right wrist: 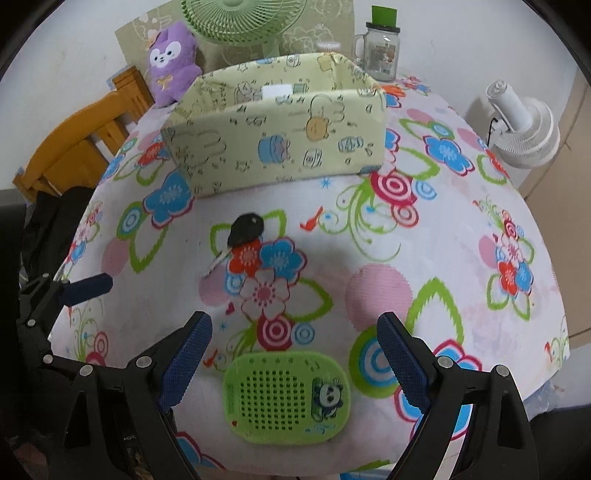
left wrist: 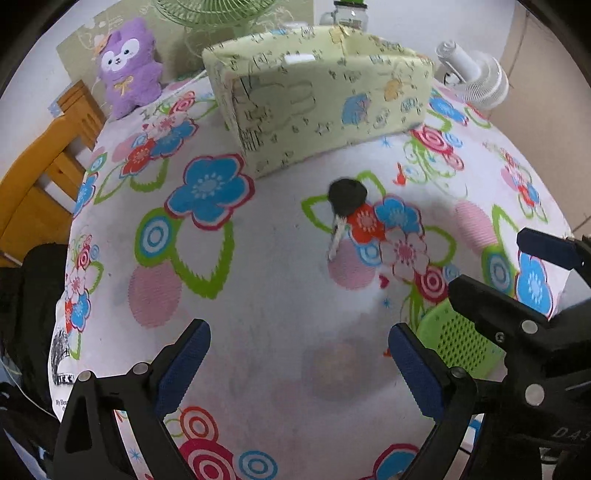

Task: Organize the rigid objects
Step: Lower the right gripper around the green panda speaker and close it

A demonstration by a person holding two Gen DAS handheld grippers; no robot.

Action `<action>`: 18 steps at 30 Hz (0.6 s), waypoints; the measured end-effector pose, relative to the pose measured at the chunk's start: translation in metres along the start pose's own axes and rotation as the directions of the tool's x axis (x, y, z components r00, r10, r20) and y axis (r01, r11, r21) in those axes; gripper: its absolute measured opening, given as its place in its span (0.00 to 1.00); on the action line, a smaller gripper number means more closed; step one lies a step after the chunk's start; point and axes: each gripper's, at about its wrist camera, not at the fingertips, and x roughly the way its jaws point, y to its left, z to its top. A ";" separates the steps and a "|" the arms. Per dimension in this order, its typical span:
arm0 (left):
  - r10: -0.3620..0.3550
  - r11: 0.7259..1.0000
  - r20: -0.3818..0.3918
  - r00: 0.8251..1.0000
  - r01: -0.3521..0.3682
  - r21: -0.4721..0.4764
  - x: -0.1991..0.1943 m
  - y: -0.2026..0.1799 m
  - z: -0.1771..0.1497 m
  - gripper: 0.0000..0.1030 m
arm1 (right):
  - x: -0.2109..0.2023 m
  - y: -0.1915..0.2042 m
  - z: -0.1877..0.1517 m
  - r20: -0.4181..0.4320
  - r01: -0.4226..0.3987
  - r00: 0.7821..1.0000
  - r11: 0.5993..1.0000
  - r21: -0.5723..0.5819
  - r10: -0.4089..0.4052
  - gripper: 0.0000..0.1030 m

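A black-headed key (left wrist: pixel 347 197) (right wrist: pixel 245 229) lies on the flowered tablecloth (left wrist: pixel 258 280), in front of a pale green fabric box (left wrist: pixel 317 96) (right wrist: pixel 280 136). A green perforated case with a panda picture (right wrist: pixel 284 397) (left wrist: pixel 458 343) rests near the table's front edge. My right gripper (right wrist: pixel 293 363) hovers over the case, open, its blue pads (right wrist: pixel 184 362) apart from it on both sides. My left gripper (left wrist: pixel 301 369) is open over bare cloth, short of the key, with nothing between its fingers. In the left wrist view the right gripper (left wrist: pixel 517 273) partly hides the case.
Behind the box stand a purple plush toy (right wrist: pixel 173 59), a green fan (right wrist: pixel 240 22) and a glass mug with a green lid (right wrist: pixel 382 48). A white fan (right wrist: pixel 524 125) sits off the right edge, a wooden chair (left wrist: pixel 40 177) on the left, and dark fabric (left wrist: pixel 26 306) lower left.
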 end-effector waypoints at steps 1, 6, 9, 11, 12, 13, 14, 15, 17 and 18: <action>-0.002 1.000 -0.005 1.000 0.002 0.005 0.001 -0.001 -0.003 0.96 | 0.000 0.000 -0.003 -0.002 0.001 1.000 1.000 -0.001 -0.001 0.90; 0.014 1.000 -0.031 0.999 -0.014 0.026 0.008 -0.005 -0.013 0.97 | 0.006 0.000 -0.017 -0.028 -0.003 1.000 1.000 -0.004 0.003 0.90; 0.026 0.999 -0.044 0.999 -0.024 0.034 0.010 -0.007 -0.020 0.97 | 0.011 0.001 -0.024 -0.045 -0.009 0.999 1.000 -0.006 0.009 0.90; 0.034 0.998 -0.047 0.998 -0.032 0.047 0.012 -0.009 -0.025 0.97 | 0.013 0.002 -0.029 -0.053 -0.006 0.999 1.000 -0.018 0.005 0.90; 0.040 0.998 -0.047 0.998 -0.038 0.053 0.012 -0.010 -0.027 0.97 | 0.014 0.003 -0.031 -0.053 -0.005 0.999 1.000 -0.024 0.003 0.90; 0.046 0.997 -0.033 0.998 -0.044 0.060 0.012 -0.010 -0.029 0.97 | 0.016 0.005 -0.033 -0.057 -0.003 0.998 1.000 -0.029 0.002 0.90; 0.052 0.996 -0.027 0.998 -0.050 0.067 0.011 -0.011 -0.031 0.97 | 0.018 0.004 -0.035 -0.060 -0.006 0.998 1.000 -0.022 0.005 0.90; 0.056 0.996 -0.022 0.998 -0.054 0.071 0.010 -0.012 -0.032 0.98 | 0.020 0.004 -0.036 -0.068 -0.006 0.998 1.000 -0.018 0.005 0.90; 0.073 0.994 -0.013 0.997 -0.072 0.087 0.009 -0.014 -0.034 0.99 | 0.025 0.005 -0.037 -0.088 0.003 0.996 1.000 -0.011 -0.004 0.90; 0.082 0.993 -0.003 0.997 -0.081 0.091 0.008 -0.015 -0.035 0.99 | 0.028 0.005 -0.039 -0.101 0.004 0.995 1.000 -0.005 -0.004 0.90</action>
